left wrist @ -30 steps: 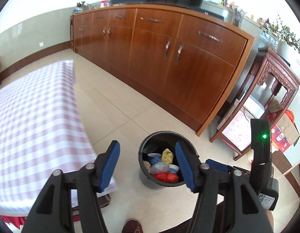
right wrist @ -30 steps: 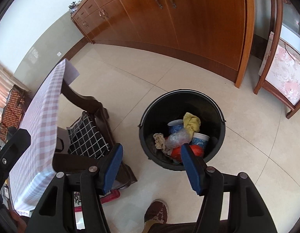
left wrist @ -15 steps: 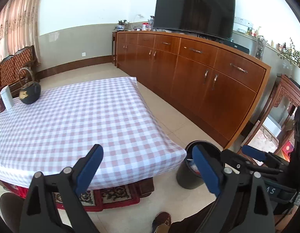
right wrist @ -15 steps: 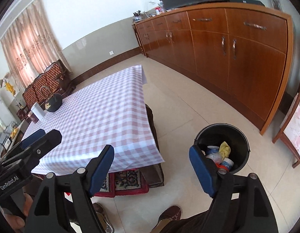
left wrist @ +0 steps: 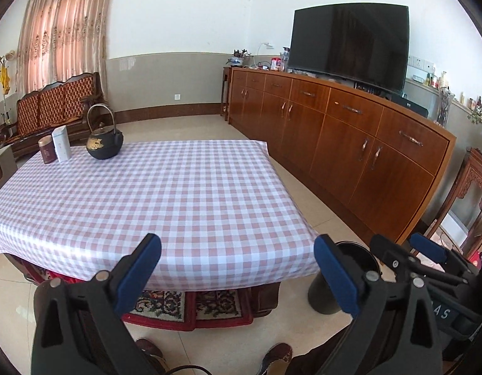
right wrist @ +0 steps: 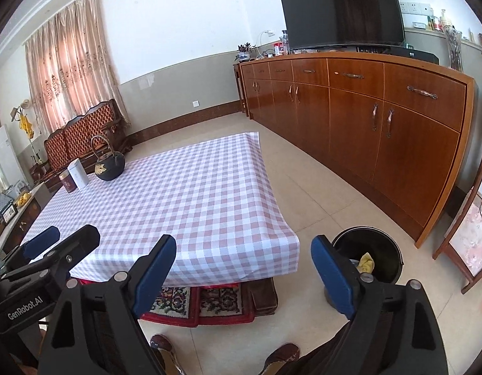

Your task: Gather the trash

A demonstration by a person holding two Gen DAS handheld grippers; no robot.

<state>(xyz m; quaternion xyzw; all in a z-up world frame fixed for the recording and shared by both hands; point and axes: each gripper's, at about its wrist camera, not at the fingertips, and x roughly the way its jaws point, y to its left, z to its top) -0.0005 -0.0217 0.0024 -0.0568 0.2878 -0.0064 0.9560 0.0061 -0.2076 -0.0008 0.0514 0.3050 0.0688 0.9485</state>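
Observation:
A black trash bin stands on the floor at the table's near right corner; a yellow crumpled piece shows inside it. In the left wrist view the bin is partly hidden by my right finger. My left gripper is open and empty, held in front of the table's near edge. My right gripper is open and empty, to the left of the bin. The left gripper also shows in the right wrist view. No loose trash shows on the table.
A low table with a pink checked cloth carries a black teapot, a white box and a brown tin at its far left. A long wooden sideboard with a TV lines the right. A patterned rug lies under the table.
Both grippers have swung up and left, from looking down into the bin to facing the table. Both jaws have opened wider and stay empty.

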